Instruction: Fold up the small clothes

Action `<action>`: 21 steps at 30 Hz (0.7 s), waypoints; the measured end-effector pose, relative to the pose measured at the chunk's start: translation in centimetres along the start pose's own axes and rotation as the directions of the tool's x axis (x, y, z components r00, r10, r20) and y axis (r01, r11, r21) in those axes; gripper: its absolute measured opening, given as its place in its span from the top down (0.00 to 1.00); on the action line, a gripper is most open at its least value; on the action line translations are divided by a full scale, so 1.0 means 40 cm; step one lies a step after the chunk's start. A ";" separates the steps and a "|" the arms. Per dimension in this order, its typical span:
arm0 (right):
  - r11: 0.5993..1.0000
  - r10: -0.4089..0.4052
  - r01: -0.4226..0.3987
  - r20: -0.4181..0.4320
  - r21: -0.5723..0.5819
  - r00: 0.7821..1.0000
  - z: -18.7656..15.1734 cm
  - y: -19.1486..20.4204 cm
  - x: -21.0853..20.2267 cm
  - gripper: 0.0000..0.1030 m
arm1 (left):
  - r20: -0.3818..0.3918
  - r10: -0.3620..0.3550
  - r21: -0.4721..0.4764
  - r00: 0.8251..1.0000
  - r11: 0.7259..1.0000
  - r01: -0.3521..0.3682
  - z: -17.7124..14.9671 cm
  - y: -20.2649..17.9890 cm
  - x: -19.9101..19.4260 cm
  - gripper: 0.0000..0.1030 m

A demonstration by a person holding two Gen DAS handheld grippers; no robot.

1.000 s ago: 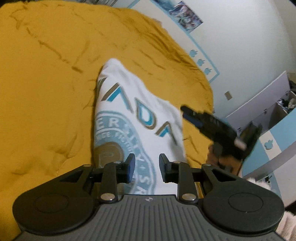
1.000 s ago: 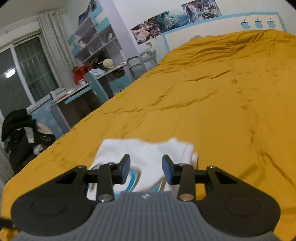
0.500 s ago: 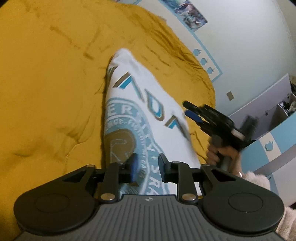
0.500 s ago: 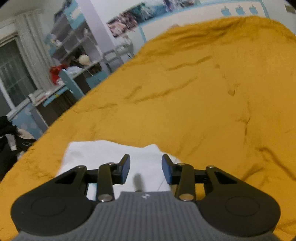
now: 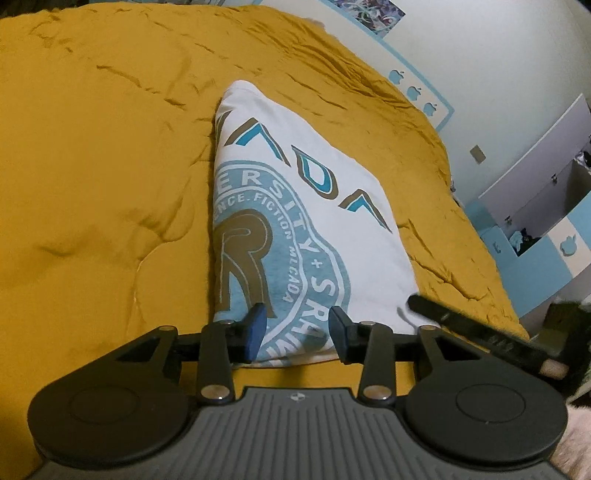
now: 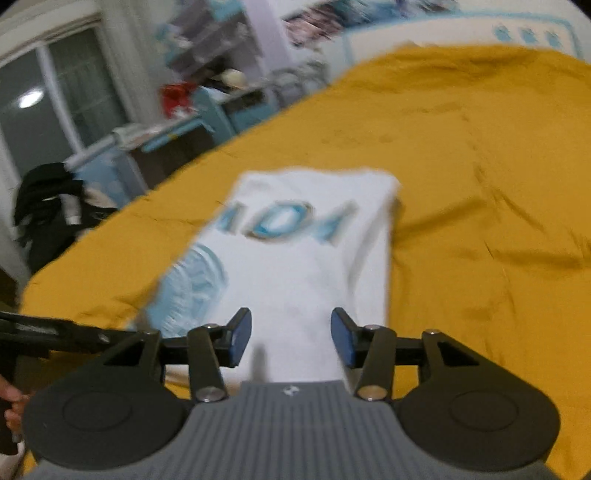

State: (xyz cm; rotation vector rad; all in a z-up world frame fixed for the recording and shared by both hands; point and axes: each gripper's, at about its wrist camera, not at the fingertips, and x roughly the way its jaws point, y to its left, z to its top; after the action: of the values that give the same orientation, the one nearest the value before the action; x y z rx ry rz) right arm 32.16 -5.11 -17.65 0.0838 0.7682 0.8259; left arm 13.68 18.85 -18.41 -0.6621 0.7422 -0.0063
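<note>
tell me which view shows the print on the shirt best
The left wrist view. There the shirt lies sharp on the bedspread, with its letters and round blue seal readable. The right wrist view is motion-blurred: it shows the same shirt, but its letters and seal are smeared.

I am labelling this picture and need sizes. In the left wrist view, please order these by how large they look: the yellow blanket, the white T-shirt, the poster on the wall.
1. yellow blanket, by far the largest
2. white T-shirt
3. poster, smallest; it is cut off at the frame edge and far away, so its true size is unsure
</note>
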 end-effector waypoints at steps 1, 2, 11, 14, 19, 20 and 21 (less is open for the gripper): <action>1.000 -0.001 0.001 -0.002 0.018 1.000 -0.014 -0.010 0.009 0.57 | 0.001 -0.006 -0.009 1.000 1.000 0.006 -0.001 0.004 -0.001 0.55; 1.000 0.002 -0.002 -0.004 0.030 1.000 -0.019 -0.021 0.016 0.58 | 0.000 -0.008 -0.013 1.000 1.000 0.008 -0.001 0.006 -0.001 0.55; 0.998 -0.031 0.032 -0.030 0.061 0.999 -0.003 -0.001 -0.005 0.52 | -0.003 -0.004 -0.052 1.000 0.999 0.004 0.006 0.003 -0.011 0.55; 0.997 -0.051 0.051 -0.001 0.057 0.999 0.010 0.040 -0.050 0.40 | 0.019 0.018 -0.054 1.000 0.998 -0.017 0.003 -0.022 -0.039 0.55; 0.990 -0.140 0.140 0.010 0.004 0.990 0.022 0.123 -0.125 0.33 | 0.039 0.050 -0.013 0.998 0.999 -0.050 -0.009 -0.094 -0.113 0.55; 0.989 -0.150 0.150 0.018 -0.011 0.989 0.023 0.142 -0.145 0.32 | 0.039 0.067 0.005 0.997 0.998 -0.067 -0.012 -0.113 -0.127 0.53; 0.987 -0.156 0.157 0.028 -0.021 0.987 0.025 0.156 -0.165 0.29 | 0.043 0.089 0.025 0.995 0.996 -0.090 -0.016 -0.134 -0.145 0.50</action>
State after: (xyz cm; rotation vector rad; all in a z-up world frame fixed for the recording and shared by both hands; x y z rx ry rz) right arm 26.02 -5.14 -10.89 0.0135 0.7304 0.6831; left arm 10.12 15.55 -12.13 -0.6010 0.7299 0.0793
